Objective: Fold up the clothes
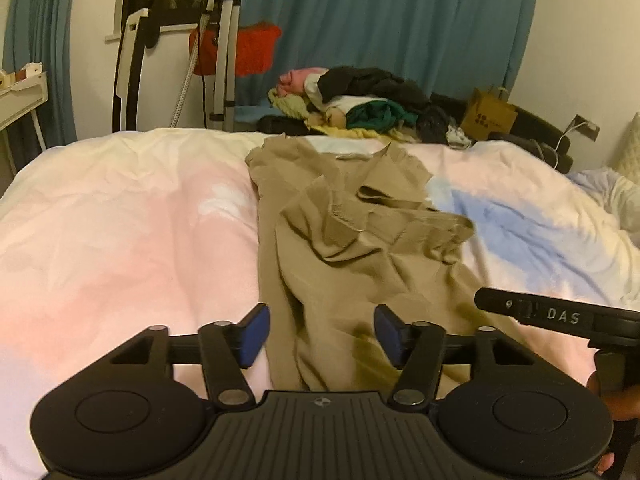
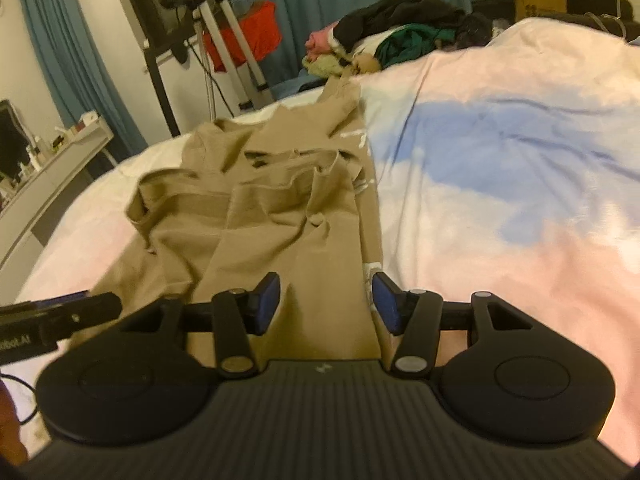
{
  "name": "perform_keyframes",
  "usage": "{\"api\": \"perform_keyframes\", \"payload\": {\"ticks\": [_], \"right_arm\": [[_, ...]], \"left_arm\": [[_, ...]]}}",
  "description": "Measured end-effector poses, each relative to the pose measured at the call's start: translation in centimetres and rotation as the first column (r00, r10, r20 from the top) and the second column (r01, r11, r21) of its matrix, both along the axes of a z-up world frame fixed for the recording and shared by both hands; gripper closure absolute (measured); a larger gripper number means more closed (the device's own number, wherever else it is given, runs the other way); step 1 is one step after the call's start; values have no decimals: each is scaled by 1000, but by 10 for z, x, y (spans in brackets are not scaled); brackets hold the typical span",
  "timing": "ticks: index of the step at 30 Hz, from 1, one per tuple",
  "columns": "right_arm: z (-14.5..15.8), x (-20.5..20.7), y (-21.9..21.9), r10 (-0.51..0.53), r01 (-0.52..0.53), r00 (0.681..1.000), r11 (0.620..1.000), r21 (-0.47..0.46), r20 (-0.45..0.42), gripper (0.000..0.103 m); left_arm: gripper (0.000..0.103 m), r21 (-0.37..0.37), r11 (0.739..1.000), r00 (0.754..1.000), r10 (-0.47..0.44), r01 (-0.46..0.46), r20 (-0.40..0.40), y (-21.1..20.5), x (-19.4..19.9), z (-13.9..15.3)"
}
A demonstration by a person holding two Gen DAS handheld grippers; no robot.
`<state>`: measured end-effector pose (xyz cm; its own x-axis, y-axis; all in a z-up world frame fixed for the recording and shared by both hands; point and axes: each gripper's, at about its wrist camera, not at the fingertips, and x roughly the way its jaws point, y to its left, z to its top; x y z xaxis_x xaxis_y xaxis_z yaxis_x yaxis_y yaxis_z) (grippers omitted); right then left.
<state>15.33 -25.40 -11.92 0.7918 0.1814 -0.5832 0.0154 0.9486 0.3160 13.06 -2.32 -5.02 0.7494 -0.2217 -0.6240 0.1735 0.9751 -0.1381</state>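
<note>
A crumpled tan cotton garment (image 1: 352,232) lay lengthwise on a bed covered by a pink, white and blue pastel duvet (image 1: 120,240), its near end reaching toward both tools. The left tool (image 1: 322,334) hung over that near end with blue-padded jaws spread wide, gripping nothing. The right tool (image 2: 326,300) was likewise wide apart and empty-handed above the cloth's right edge. A heap of mixed clothes (image 1: 360,104) sat beyond the bed.
</note>
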Motion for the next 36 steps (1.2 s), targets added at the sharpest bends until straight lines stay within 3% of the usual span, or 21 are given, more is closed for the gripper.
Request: {"api": "perform_keyframes", "payload": {"ticks": [3,4,8,9,11,13,15,18,20,25,27,29,32,34,36], "right_arm": [[21,-23,0,-14,13,999,1000,13,41,48],[24,-31,-3,-19,17,999,998,65,41,48],[35,-64,-18,-38,29,999,957,287,29,24],[31,-73,-23,-44,38,999,928,371,9,20],[14,-88,-33,-35,59,998,827,559,-53,20],[-7,-96,-37,-34,107,992,743,660,-122,20],[-28,-103,-40,-25,161,981,650,742,-191,20],[-56,-95,-37,-2,232,961,552,801,-277,21],[-73,-89,-34,-13,294,944,489,821,-330,22],[-85,-83,-39,-136,377,924,462,802,-356,49],[-81,-80,-39,-155,373,927,486,790,-342,65],[-77,-78,-40,-171,367,929,512,776,-327,70],[-71,-74,-40,-194,359,933,550,754,-303,94],[-63,-72,-39,-202,340,941,582,739,-273,97],[-52,-77,-42,-200,311,951,599,738,-238,97]], "left_arm": [[33,-81,997,1000,-8,8,0,3,-23,13],[33,-122,992,1000,-13,12,-3,5,-33,17],[25,-323,945,997,-62,44,-43,18,-65,17],[25,-369,929,995,-74,45,-64,21,-71,13],[25,-438,899,986,-91,22,-137,23,-73,-1],[25,-494,870,971,-112,-7,-212,23,-66,-16],[25,-551,833,954,-123,-50,-273,23,-55,-33],[27,-587,797,937,-82,-143,-339,25,-40,-58],[35,-588,781,930,-26,-210,-366,30,-33,-68],[56,-641,685,919,112,-347,-377,57,-26,-76],[62,-660,657,916,126,-365,-380,63,-25,-79],[69,-657,656,914,136,-372,-382,64,-23,-81],[80,-644,672,919,148,-364,-365,62,-24,-78],[87,-641,684,927,149,-348,-344,62,-25,-73],[91,-657,679,938,147,-326,-313,64,-29,-64]]}}
